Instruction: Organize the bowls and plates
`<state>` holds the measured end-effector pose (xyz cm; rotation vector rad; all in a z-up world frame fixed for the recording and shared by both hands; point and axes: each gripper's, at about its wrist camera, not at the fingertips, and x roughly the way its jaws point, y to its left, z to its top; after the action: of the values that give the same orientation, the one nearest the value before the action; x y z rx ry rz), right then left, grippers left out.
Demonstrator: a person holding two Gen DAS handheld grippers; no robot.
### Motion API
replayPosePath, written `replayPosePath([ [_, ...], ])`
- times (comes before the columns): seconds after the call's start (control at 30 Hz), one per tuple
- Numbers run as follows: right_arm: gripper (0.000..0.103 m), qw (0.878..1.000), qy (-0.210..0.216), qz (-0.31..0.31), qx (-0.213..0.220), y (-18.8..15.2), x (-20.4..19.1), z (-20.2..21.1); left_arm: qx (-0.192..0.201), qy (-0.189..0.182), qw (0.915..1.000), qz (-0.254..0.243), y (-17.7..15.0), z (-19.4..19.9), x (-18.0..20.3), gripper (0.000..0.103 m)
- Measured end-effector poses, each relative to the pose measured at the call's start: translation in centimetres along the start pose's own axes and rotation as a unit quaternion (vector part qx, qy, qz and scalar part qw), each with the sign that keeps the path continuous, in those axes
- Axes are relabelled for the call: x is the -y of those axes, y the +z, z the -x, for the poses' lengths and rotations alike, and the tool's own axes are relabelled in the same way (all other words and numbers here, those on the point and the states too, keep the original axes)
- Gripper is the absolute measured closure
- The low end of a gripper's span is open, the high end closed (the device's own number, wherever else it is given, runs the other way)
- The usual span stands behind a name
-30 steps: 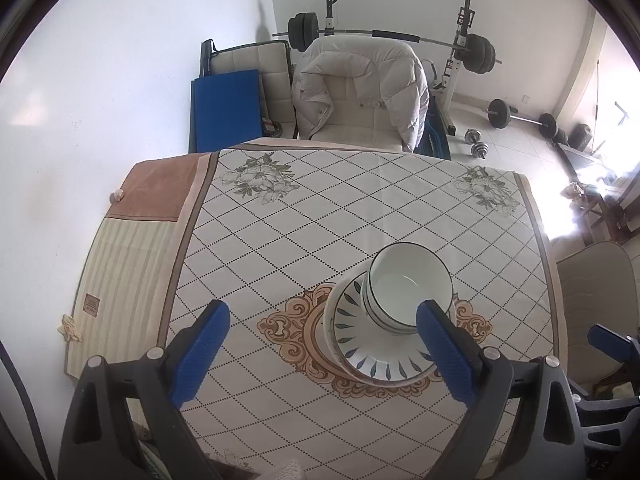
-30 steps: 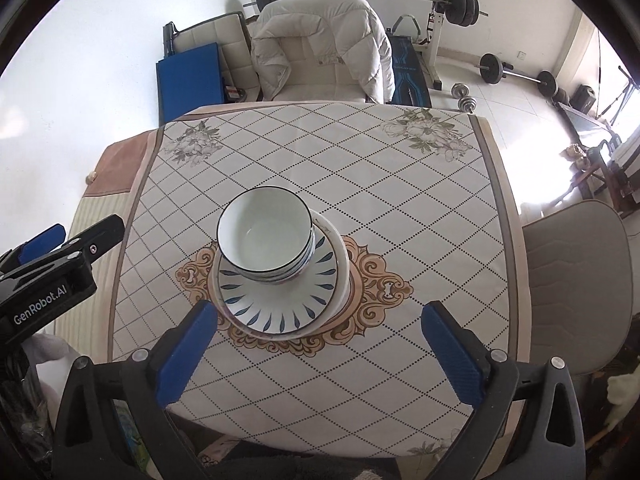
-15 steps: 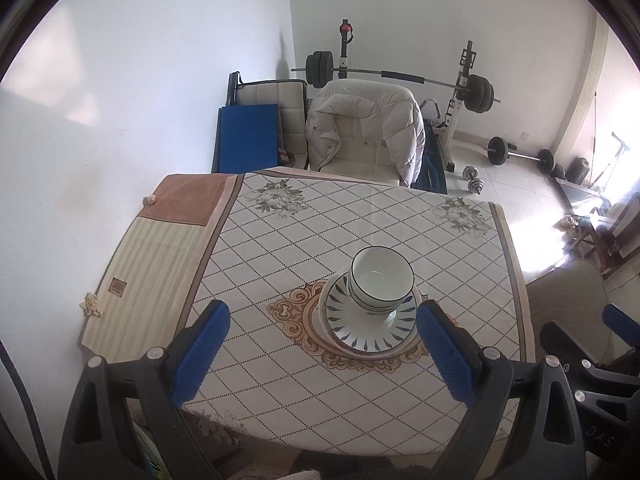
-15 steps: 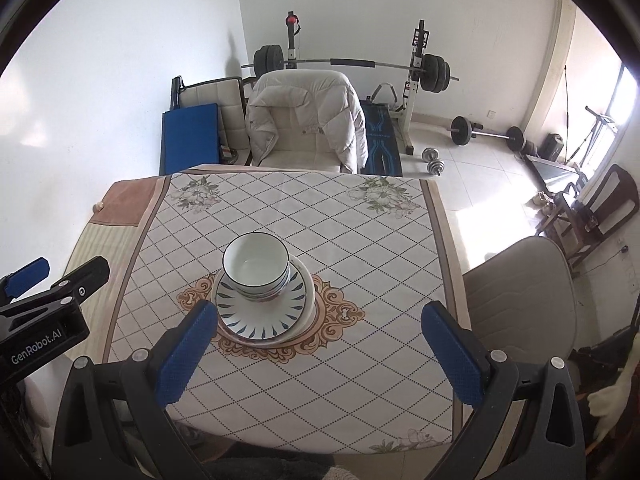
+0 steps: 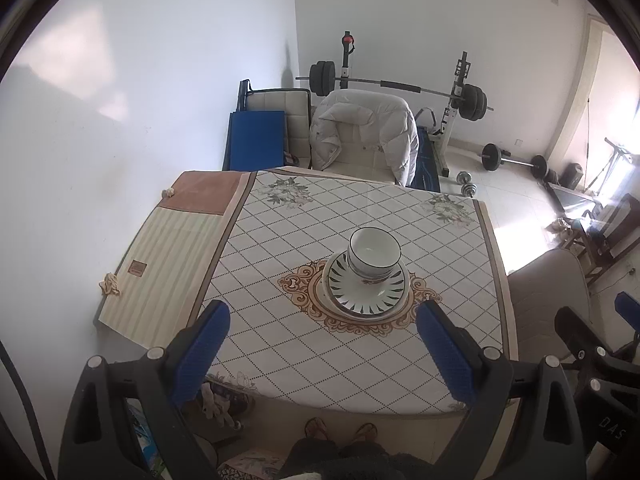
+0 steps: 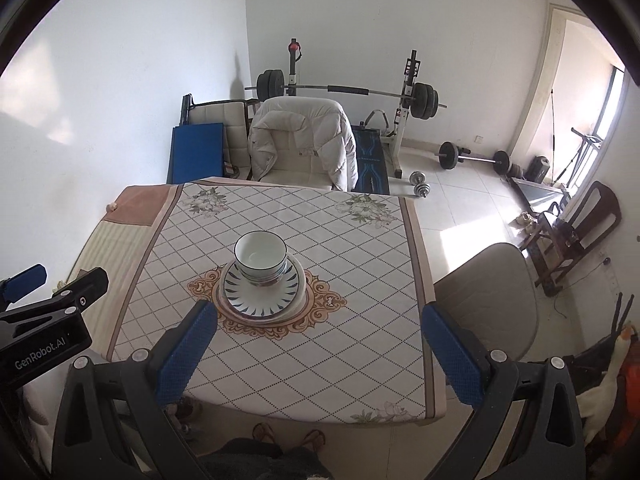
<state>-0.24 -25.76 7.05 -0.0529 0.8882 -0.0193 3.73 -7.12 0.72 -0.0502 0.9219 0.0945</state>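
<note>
A: Where's the bowl?

B: It sits upright inside the plate, toward the plate's 12 o'clock rim. From the right wrist view the bowl and the plate look the same, and there seem to be two bowls nested and a second plate under the first, though I cannot tell for certain.

A: And the stack itself?

B: On the ornate medallion in the middle of the counter, which wears a diamond-patterned cloth.

A: The fingers?

B: The left gripper has its blue fingers spread wide, grasping nothing, well above and short of the counter's 6 o'clock edge. The right gripper is likewise released and empty, its fingers apart.

A: Beyond the counter?

B: At 12 o'clock, a chair draped with a white puffer jacket; behind it a barbell rack. At 3 o'clock, a beige chair. The person's feet show at 6 o'clock.
</note>
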Motion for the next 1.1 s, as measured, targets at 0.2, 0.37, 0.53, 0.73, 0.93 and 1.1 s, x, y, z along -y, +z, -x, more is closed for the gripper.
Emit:
replayPosePath([
  [0.2, 0.000, 1.000, -0.017, -0.013, 0.010, -1.2, -0.9, 3.0, 0.007, -0.007, 0.9997, -0.024, -1.2, 1.4, -0.6, 0.000],
  [0.37, 0.000, 0.999, -0.025, -0.024, 0.007, -2.3, -1.5, 4.3, 0.019, -0.008, 0.9990, -0.039, -2.1, 2.7, -1.1, 0.000],
  [0.53, 0.000, 0.999, -0.033, -0.030, 0.006, -3.1, -1.8, 5.1, 0.023, -0.015, 0.9991, -0.032, -2.6, 3.3, -2.0, 0.000],
  [0.73, 0.000, 0.999, -0.039, -0.030, 0.011, -3.6, -2.2, 6.0, 0.022, -0.016, 0.9991, -0.032, -3.4, 3.8, -2.3, 0.000],
  [0.93, 0.000, 0.999, -0.044, -0.031, 0.010, -4.1, -2.3, 6.5, 0.024, -0.020, 0.9990, -0.032, -4.0, 4.4, -2.6, 0.000],
  [1.1, 0.000, 0.998, -0.045, -0.037, 0.011, -4.7, -2.3, 7.0, 0.025, -0.020, 0.9989, -0.035, -4.3, 4.8, -2.7, 0.000],
])
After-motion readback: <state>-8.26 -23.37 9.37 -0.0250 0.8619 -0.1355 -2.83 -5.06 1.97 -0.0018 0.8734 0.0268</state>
